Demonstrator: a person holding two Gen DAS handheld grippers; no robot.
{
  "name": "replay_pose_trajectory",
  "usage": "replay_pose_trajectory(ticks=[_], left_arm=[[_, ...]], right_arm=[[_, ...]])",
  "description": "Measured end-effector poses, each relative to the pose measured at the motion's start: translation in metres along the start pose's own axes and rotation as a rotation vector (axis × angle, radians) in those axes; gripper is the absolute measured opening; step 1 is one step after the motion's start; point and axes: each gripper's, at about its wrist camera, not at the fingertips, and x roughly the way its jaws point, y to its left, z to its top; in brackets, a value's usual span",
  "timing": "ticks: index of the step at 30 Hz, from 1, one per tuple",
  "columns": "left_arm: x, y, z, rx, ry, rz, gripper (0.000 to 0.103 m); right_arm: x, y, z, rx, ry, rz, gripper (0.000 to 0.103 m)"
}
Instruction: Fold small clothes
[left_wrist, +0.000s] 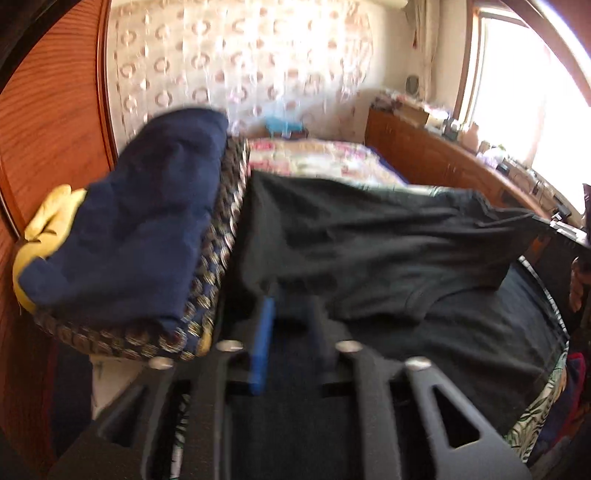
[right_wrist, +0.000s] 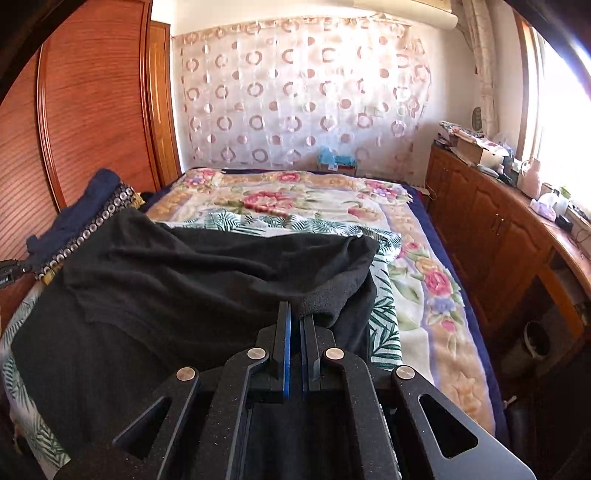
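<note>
Black garment (right_wrist: 207, 273) lay on the bed (right_wrist: 424, 266), spread over a leaf-print sheet (right_wrist: 384, 314) at the near end. Its far edge was lifted and doubled toward the camera, so a first fold looked under way, not finished; cloth still rumpled, edges not squared.

Right claw (right_wrist: 295, 325): fingers nearly together, pinching a bunched corner of the garment at its right side.

Left claw (left_wrist: 290, 310): fingers apart by a moderate gap, tips under the raised cloth. View blurred; could not tell whether it gripped the garment or merely sat beneath it.

Stack (left_wrist: 122, 229) at the left of the bed: navy piece on top, patterned and yellow pieces below, apparently already folded. Judged: several items done, this garment in mid-fold, remaining folds and stacking still to do.
</note>
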Motion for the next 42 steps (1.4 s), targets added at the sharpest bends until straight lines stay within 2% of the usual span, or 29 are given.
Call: replay_pose_trajectory(ticks=[2, 5, 9, 15, 16, 17, 20, 26, 33, 38, 42], left_arm=[[0.011, 0.0, -0.001, -0.016, 0.026, 0.001, 0.041], [0.029, 0.0, 0.001, -0.035, 0.059, 0.037, 0.042], [0.051, 0.007, 0.005, -0.095, 0.106, 0.017, 0.042], [0.065, -0.004, 0.009, -0.071, 0.107, 0.126, 0.042], [0.065, -0.007, 0.009, -0.055, 0.099, 0.139, 0.03], [0.066, -0.01, 0.008, -0.033, 0.099, 0.156, 0.003], [0.065, -0.017, 0.005, 0.021, 0.099, 0.16, 0.001], [0.012, -0.016, 0.001, 0.03, -0.044, 0.126, 0.001], [-0.05, -0.003, 0.002, 0.001, -0.145, 0.057, 0.001], [-0.081, -0.002, -0.008, 0.011, -0.172, 0.036, 0.001], [-0.092, 0.001, -0.023, 0.008, -0.166, 0.024, 0.001]], right_arm=[[0.002, 0.0, 0.003, 0.002, 0.004, 0.003, 0.003], [-0.002, 0.003, 0.006, -0.005, 0.014, 0.004, 0.003], [0.001, 0.004, 0.007, -0.017, 0.029, 0.006, 0.003], [0.002, 0.002, 0.007, -0.006, 0.035, 0.02, 0.003], [0.002, 0.001, 0.007, -0.005, 0.036, 0.025, 0.003], [0.002, 0.001, 0.007, -0.002, 0.037, 0.03, 0.003], [0.0, 0.002, 0.007, 0.004, 0.028, 0.039, 0.003], [-0.019, -0.004, 0.013, 0.009, -0.026, 0.04, 0.003], [-0.054, -0.011, 0.021, 0.019, -0.092, 0.062, 0.003], [-0.086, -0.015, 0.012, 0.021, -0.116, 0.087, 0.003], [-0.106, -0.014, -0.007, 0.005, -0.101, 0.098, 0.003]])
